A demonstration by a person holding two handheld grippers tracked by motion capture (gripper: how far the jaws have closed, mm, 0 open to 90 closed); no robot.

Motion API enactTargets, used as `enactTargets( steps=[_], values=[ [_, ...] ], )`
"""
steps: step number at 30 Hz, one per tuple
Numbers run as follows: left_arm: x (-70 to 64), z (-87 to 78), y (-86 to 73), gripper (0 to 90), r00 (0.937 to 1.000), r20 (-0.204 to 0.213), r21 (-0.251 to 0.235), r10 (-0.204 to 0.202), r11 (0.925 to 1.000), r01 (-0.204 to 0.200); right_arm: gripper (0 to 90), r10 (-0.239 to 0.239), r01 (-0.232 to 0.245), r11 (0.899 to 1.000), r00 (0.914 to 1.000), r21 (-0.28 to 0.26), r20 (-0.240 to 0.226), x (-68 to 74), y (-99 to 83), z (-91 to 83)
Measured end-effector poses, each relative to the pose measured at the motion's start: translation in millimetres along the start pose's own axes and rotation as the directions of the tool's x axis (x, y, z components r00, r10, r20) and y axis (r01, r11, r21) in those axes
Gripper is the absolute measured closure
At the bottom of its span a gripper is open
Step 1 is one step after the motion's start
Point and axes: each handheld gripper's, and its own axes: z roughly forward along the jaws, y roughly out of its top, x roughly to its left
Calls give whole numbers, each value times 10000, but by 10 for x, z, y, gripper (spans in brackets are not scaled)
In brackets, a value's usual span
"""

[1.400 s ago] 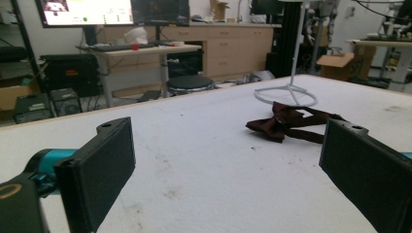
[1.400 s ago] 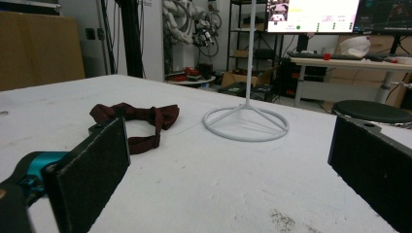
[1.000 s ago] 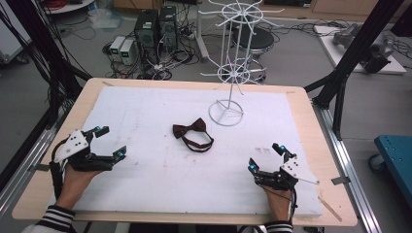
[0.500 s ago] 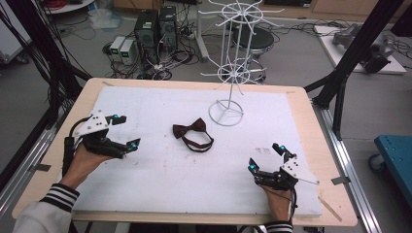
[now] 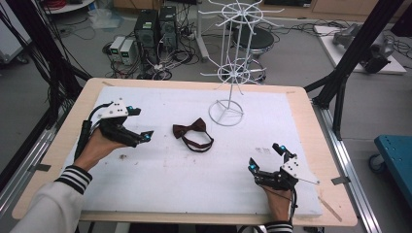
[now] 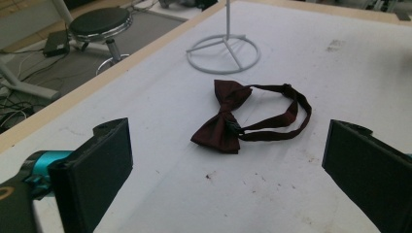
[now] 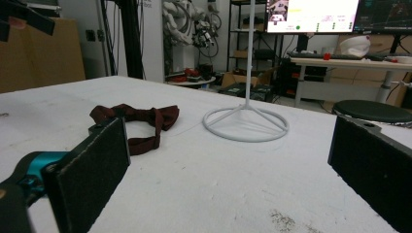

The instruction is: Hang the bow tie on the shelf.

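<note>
Brightness: even, bright indoor light across all three views.
Source: overhead, diffuse; no single lamp visible.
Shadows: faint and short; a soft one hugs the bow tie (image 6: 228, 121) toward 6 o'clock.
Glare: the monitor (image 7: 311, 14) at 1 o'clock in the right gripper view is washed out.
Focus: near jaws soft in both gripper views; the white pad (image 5: 160, 170) looks grainy.
Distortion: slight bowing of table edges in the high view.
</note>
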Motion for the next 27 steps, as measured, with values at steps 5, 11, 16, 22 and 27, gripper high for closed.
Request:
enactTargets(
  steps=[5,11,16,22,27],
  values=[
    [33,117,111,46,9999,139,344,86,9994,-90,7,66,-66,10000,10000,15,-5,0,-1,-4],
    [57,259,226,46,9983,467,962,360,9945,-404,7,68,-68,10000,10000,9,3,0,-1,-4],
    [63,394,328,46,9961,670,1574,571,9853,-670,7,85,-85,10000,10000,19,-4,-1,-1,-5],
    [44,552,399,46,9938,832,1925,741,9773,-889,7,115,-115,9999,9999,18,-15,-2,-1,-7],
    [54,658,434,46,9927,883,2204,816,9703,-994,7,113,-113,9999,9999,19,-15,-2,-1,-7]
  ],
)
